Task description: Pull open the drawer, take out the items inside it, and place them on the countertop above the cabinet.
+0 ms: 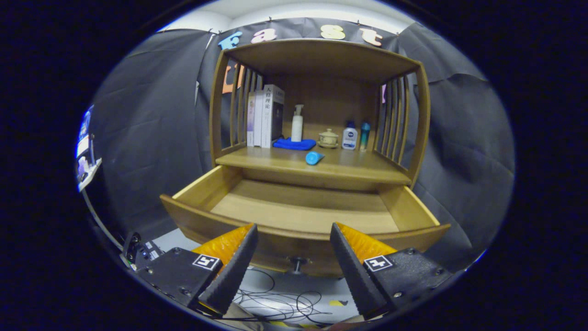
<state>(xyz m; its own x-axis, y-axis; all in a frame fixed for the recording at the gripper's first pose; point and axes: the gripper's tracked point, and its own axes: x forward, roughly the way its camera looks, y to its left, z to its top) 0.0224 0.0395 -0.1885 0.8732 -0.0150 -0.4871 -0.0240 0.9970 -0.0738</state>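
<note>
one wooden cabinet (415,138) stands against the black cloth wall, with one drawer (294,214) pulled out toward the camera; the drawer's wooden floor shows bare. its front panel carries one small dark knob (297,263), seen between the two fingers and just ahead of them.

the gripper (292,246) hangs in front of the drawer front, its fingers spread wide apart and holding nothing.

on the surface (275,161) above the drawer lies one blue tube-like item (314,157), on its side near the front edge, its long axis running diagonally from front-left to back-right, with the round end toward the camera. behind it, along the back, stand three upright books (265,116), one white pump bottle (297,123) on one folded blue cloth (294,144), one small lidded cup (328,137) on a saucer, one white bottle with a blue cap (349,136), and one slim teal bottle (364,135) just beside it.

below the drawer, loose black cables (275,301) lie on the floor.
</note>
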